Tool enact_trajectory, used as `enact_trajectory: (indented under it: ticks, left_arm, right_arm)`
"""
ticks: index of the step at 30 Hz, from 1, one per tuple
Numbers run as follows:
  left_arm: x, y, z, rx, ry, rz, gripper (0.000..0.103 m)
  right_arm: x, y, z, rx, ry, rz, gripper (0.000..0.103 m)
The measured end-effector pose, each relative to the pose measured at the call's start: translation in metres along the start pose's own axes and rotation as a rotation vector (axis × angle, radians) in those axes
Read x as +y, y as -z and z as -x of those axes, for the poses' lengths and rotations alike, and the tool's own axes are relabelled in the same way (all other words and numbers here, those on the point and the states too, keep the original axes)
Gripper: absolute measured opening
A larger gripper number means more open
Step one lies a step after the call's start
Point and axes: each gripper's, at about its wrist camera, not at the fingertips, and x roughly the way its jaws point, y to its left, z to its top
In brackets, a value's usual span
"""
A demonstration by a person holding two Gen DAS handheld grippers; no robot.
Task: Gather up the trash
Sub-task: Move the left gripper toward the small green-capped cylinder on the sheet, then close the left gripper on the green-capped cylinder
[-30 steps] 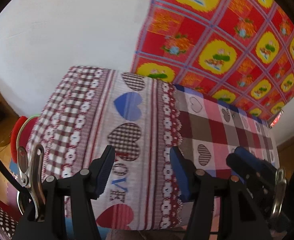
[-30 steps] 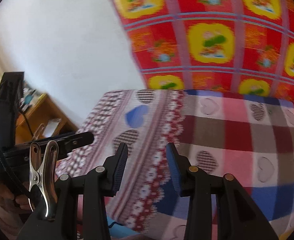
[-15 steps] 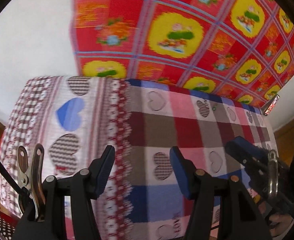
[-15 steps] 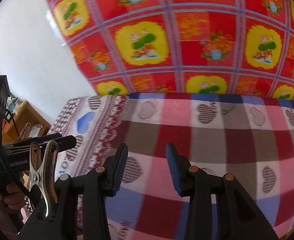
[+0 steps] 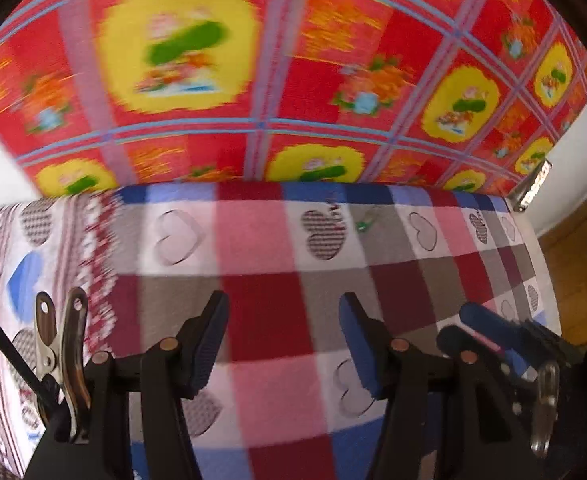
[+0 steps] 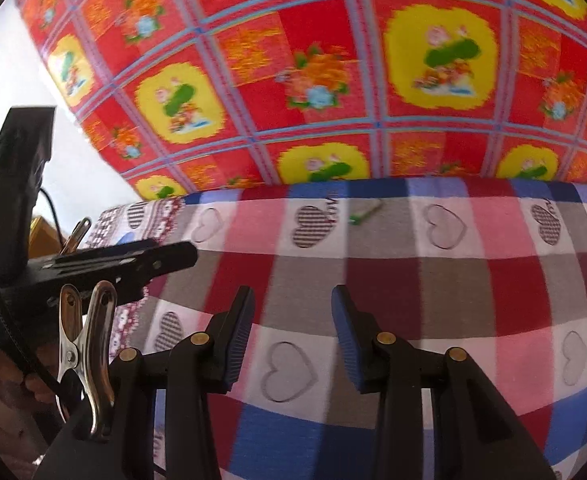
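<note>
Your left tool hangs over the near part of the worktop, its blue pads set apart at a middling width with only the checked cloth showing between them. Your right tool is over the same near stretch, its pads a little closer together and likewise gripping nothing.

The one piece of trash in sight, a small green-and-white wrapper, lies toward the far edge of the worktop, on a grey square of the heart-patterned cloth just beside a checked heart. From your left wrist it shows as a blurred green speck in the same spot; what kind of wrapper it is you cannot tell from either view. It is well apart from both tools.

Behind the far edge a red-and-yellow flowered sheet covers the wall. In your right wrist's view the left tool's black body juts in from the left over the worktop's left edge. In your left wrist's view the right tool's blue pads show near the right edge.
</note>
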Motion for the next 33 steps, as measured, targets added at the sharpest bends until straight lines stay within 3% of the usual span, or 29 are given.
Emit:
enact_trajectory:
  ticks: [6, 16, 23, 31, 33]
  left_arm:
    - [-0.044, -0.017, -0.044, 0.03, 0.015, -0.09, 0.05]
    - [-0.076, -0.039, -0.103, 0.07, 0.006, -0.139, 0.039]
    - [-0.086, -0.049, -0.124, 0.06, 0.034, -0.153, 0.039]
    - [-0.103, -0.053, -0.148, 0.069, 0.011, -0.2, 0.039]
    - [-0.106, -0.052, -0.15, 0.06, -0.003, -0.201, 0.034]
  right_arm:
    - [-0.041, 0.002, -0.004, 0.022, 0.016, -0.055, 0.042]
    - [-0.082, -0.003, -0.016, 0.027, 0.03, -0.095, 0.042]
    - [-0.092, -0.017, -0.029, 0.005, 0.038, -0.117, 0.042]
    - [-0.097, -0.014, -0.038, 0.014, 0.038, -0.139, 0.042]
    - [-0.098, -0.012, -0.041, 0.015, 0.038, -0.146, 0.042]
